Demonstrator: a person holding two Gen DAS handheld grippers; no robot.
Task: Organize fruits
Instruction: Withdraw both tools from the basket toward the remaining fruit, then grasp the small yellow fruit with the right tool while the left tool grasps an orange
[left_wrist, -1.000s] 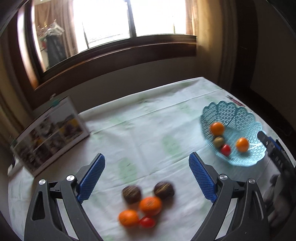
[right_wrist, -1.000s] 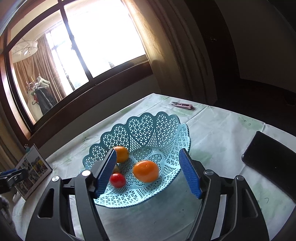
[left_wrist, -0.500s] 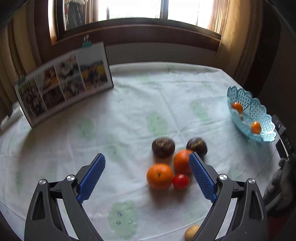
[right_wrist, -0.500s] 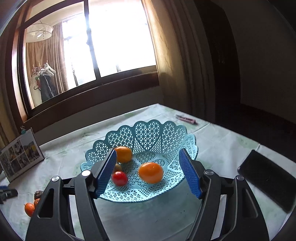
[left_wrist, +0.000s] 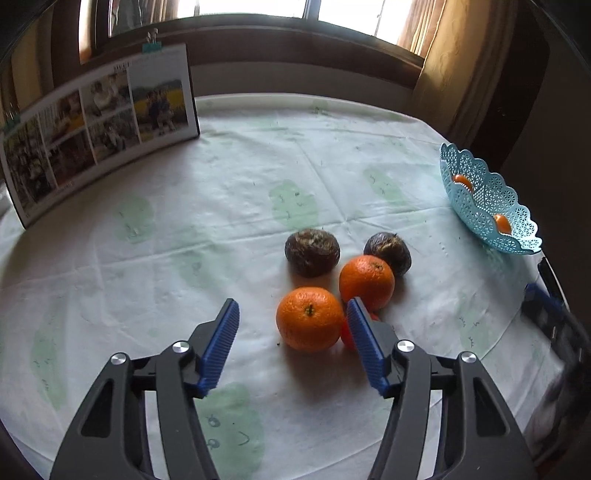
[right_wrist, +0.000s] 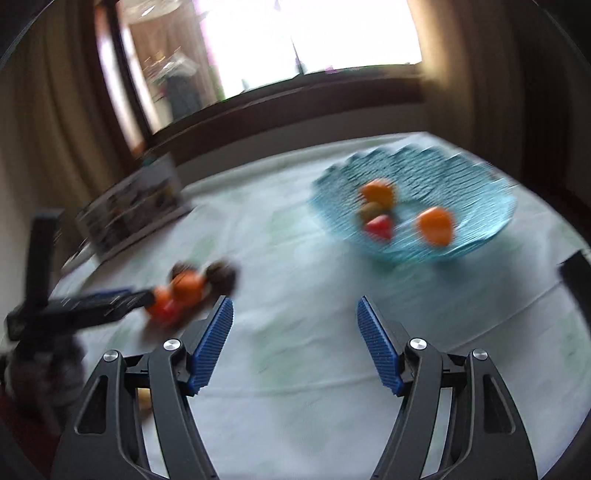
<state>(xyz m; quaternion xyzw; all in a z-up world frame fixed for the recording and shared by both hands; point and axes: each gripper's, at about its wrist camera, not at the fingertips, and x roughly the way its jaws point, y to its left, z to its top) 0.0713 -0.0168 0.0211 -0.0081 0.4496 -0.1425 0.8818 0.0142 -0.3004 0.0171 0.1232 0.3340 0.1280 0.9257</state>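
The left gripper (left_wrist: 293, 325) is held wide open and empty, with an orange (left_wrist: 309, 318) seen between its fingers but nearer the right one. A second orange (left_wrist: 366, 281) sits just beyond. The right gripper (right_wrist: 294, 319) is spread wide, empty, short of the blurred basket (right_wrist: 476, 206).
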